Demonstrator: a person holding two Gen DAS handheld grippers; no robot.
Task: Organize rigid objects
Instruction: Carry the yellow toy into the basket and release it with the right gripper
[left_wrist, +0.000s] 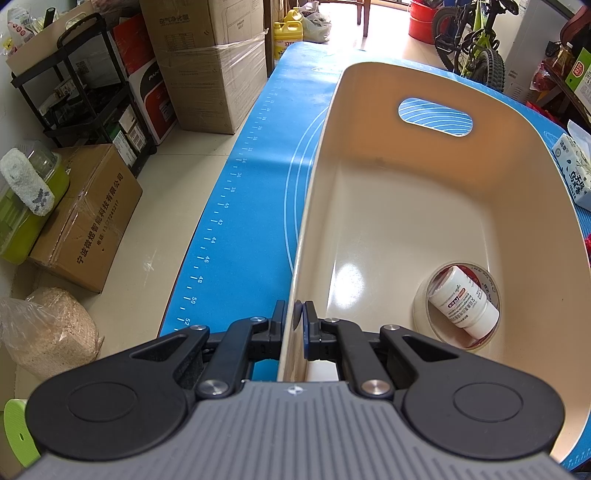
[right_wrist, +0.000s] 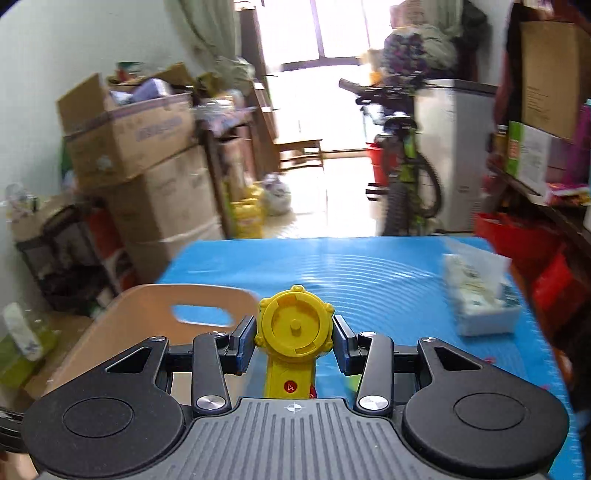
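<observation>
A cream plastic bin (left_wrist: 399, 206) with a handle slot stands on the blue mat (left_wrist: 251, 206). My left gripper (left_wrist: 294, 319) is shut on the bin's left wall near its front corner. Inside the bin a white pill bottle (left_wrist: 466, 302) lies within a roll of clear tape (left_wrist: 424, 314). My right gripper (right_wrist: 294, 334) is shut on a yellow toy (right_wrist: 294, 338) with a round head and a red button, held above the mat. The bin (right_wrist: 147, 317) is to its lower left in the right wrist view.
A tissue pack (right_wrist: 480, 299) lies on the mat's right side and shows in the left wrist view (left_wrist: 574, 170). Cardboard boxes (left_wrist: 207, 62) and a black cart (left_wrist: 85, 96) stand on the floor to the left. A bicycle (right_wrist: 406, 162) stands beyond the table.
</observation>
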